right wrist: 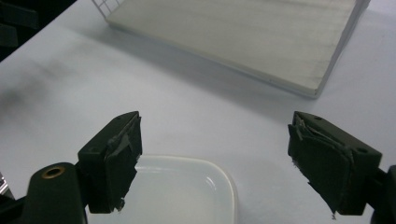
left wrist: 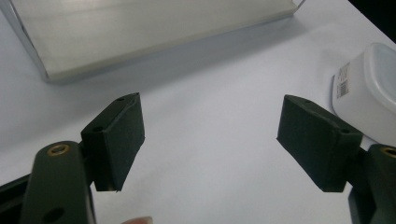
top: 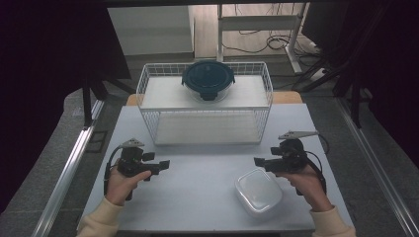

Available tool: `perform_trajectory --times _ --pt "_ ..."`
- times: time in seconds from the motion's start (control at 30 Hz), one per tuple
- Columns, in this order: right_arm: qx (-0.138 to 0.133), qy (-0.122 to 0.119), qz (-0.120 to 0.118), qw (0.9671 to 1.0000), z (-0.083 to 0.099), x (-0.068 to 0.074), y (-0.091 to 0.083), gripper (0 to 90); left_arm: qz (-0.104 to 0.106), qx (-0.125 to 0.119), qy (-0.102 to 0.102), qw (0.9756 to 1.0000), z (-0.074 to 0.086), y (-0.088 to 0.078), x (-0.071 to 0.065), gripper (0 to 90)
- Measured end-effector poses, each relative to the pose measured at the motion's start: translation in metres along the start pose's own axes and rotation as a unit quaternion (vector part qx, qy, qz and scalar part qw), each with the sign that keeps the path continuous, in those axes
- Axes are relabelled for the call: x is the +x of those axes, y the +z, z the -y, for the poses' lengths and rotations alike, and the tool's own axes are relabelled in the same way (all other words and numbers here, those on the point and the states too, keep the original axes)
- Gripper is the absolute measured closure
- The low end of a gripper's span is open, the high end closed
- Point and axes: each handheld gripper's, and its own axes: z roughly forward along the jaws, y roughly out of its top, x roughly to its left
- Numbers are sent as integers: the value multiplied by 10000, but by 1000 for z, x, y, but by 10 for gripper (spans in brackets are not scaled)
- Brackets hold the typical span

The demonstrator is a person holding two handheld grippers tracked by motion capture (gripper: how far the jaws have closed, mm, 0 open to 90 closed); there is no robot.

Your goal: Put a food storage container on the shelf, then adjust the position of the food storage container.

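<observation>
A pale grey-white table point(top: 197, 192) stands in a dim room, its top bare and matte, with dark curtains hanging at both sides and a grey floor around it. Beyond the far edge a lighter strip of floor shows cables and the legs of a metal frame. Metal rails run along the floor at the left and right of the table.

At the back of the table sits a white wire rack point(top: 205, 101) with two pale shelves. On its upper shelf rests a round glass container with a dark blue lid point(top: 208, 79), near the middle.

On the near right part of the table lies a white square plastic container point(top: 258, 191) with rounded corners, its lid on, flat on the surface. In the left gripper view it shows at the right edge point(left wrist: 369, 88), with a barcode label on its side.

The left gripper point(top: 160, 165) is held in the person's left hand over the near left of the table, its jaws spread wide with nothing between them; in its own view point(left wrist: 210, 144) bare tabletop lies under them. The right gripper point(top: 259, 162) is held just behind the white container, jaws likewise wide apart and empty; in its own view point(right wrist: 215, 158) the container's corner point(right wrist: 187, 191) lies below the gap, untouched.
</observation>
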Motion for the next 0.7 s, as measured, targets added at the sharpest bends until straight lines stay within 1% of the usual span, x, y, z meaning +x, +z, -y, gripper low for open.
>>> perform_trajectory --times 0.07,0.17,0.27,0.33,0.5,0.57,0.67,0.7 --pt "16 -49 49 10000 0 1 0 175 -2 -1 14 10000 0 0 -1 224" --pt "-59 -4 130 9999 -1 1 0 175 0 -50 70 10000 0 -3 -4 220" --pt "-60 -11 95 9999 -1 2 0 175 -30 -77 93 9999 -1 -5 -4 217" --pt "-28 -40 91 9999 1 1 2 176 2 -38 93 9999 0 -3 -5 216" --pt "30 -34 78 10000 3 -1 3 204 -1 37 110 9999 1 0 -4 212" --pt "58 -96 125 9999 4 -1 1 218 -15 52 70 10000 1 1 -4 212" --pt "77 -138 238 9996 7 -1 -5 257 33 48 115 9999 2 -1 -6 211" --pt "91 -143 225 9996 8 -3 -7 271 43 52 117 9999 2 -1 -6 211"
